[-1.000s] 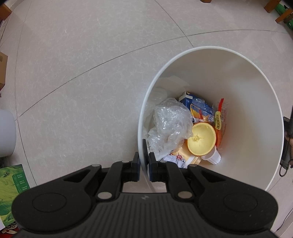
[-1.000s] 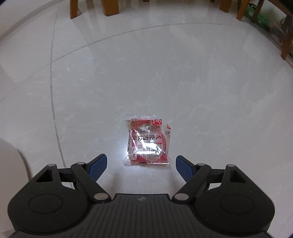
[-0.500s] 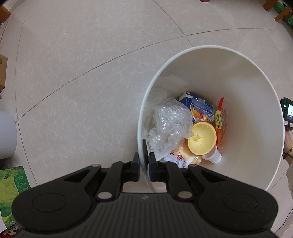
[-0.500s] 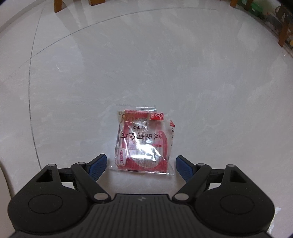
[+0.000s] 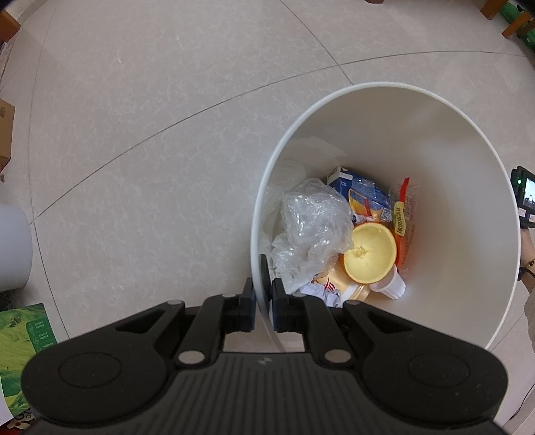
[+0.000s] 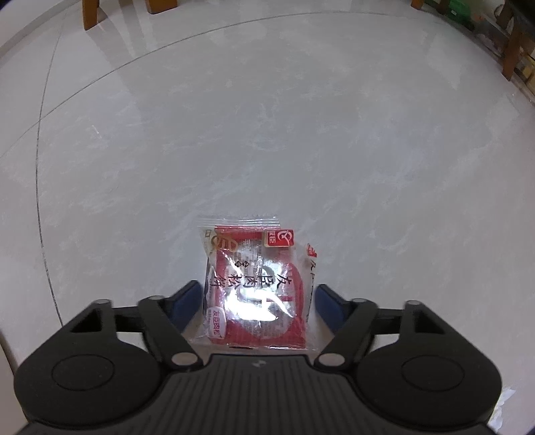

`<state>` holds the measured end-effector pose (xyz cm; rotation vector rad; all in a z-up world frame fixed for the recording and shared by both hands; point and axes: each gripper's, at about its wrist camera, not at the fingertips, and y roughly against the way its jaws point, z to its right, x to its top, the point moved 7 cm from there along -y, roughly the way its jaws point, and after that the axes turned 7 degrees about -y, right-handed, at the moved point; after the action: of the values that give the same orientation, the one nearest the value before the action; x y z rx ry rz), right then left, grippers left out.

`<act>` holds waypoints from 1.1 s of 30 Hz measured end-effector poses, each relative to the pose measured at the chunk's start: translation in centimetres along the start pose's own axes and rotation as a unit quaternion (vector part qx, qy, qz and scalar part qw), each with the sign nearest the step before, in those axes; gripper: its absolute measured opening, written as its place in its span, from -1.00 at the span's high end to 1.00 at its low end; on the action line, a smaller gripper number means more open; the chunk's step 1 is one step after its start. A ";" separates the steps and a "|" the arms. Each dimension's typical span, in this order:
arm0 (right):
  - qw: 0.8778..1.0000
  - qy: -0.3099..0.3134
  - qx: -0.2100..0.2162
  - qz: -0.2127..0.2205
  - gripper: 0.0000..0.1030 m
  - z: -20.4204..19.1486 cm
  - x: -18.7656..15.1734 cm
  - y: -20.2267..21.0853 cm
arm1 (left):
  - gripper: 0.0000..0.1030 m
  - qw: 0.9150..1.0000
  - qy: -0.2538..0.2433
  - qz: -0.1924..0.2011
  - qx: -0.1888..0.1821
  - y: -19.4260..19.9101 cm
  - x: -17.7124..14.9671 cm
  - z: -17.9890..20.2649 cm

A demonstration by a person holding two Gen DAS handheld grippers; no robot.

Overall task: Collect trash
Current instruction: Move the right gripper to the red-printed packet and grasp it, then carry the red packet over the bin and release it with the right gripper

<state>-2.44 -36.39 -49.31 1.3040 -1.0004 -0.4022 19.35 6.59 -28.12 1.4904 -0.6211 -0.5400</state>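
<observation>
My left gripper (image 5: 261,302) is shut on the near rim of a white trash bin (image 5: 468,187). Inside the bin lie a crumpled clear plastic bag (image 5: 314,231), a halved orange peel (image 5: 369,256), a blue carton (image 5: 357,189), an orange wrapper (image 5: 403,221) and a small white cup (image 5: 393,286). In the right wrist view a red snack packet (image 6: 257,284) in clear film lies flat on the grey floor. My right gripper (image 6: 257,301) is open, low over the floor, its blue-padded fingers (image 6: 187,299) on either side of the packet's near half.
Beside the bin, a cardboard box (image 5: 5,134) stands at the far left, a white container (image 5: 11,247) left and a green package (image 5: 23,338) lower left. A person's hand with a device (image 5: 525,204) shows at the right edge. Wooden chair legs (image 6: 90,13) stand far off.
My right gripper has come forward and down, so the red packet now lies between its open fingers. The left gripper and the bin have stayed put.
</observation>
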 end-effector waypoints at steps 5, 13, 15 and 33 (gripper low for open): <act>1.000 0.018 -0.016 -0.006 -0.13 -0.2 0.3 0.3 | 0.86 1.000 0.001 0.001 -0.001 0.0 -0.1 0.0; 0.996 0.089 -0.005 -0.010 -0.13 -2.7 1.5 5.2 | 0.86 1.000 0.002 0.000 -0.003 0.0 -0.1 0.0; 0.994 0.112 0.003 -0.006 -0.13 -3.4 1.7 7.3 | 0.86 1.000 0.001 0.000 -0.003 0.0 -0.1 0.0; 0.960 0.253 0.111 0.039 -0.13 -11.4 1.1 28.2 | 0.86 1.000 0.003 0.000 -0.008 0.0 -0.1 0.0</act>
<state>-0.54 -22.64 -22.20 1.4646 -0.6681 0.1116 19.31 6.67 -28.15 1.4770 -0.6101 -0.5396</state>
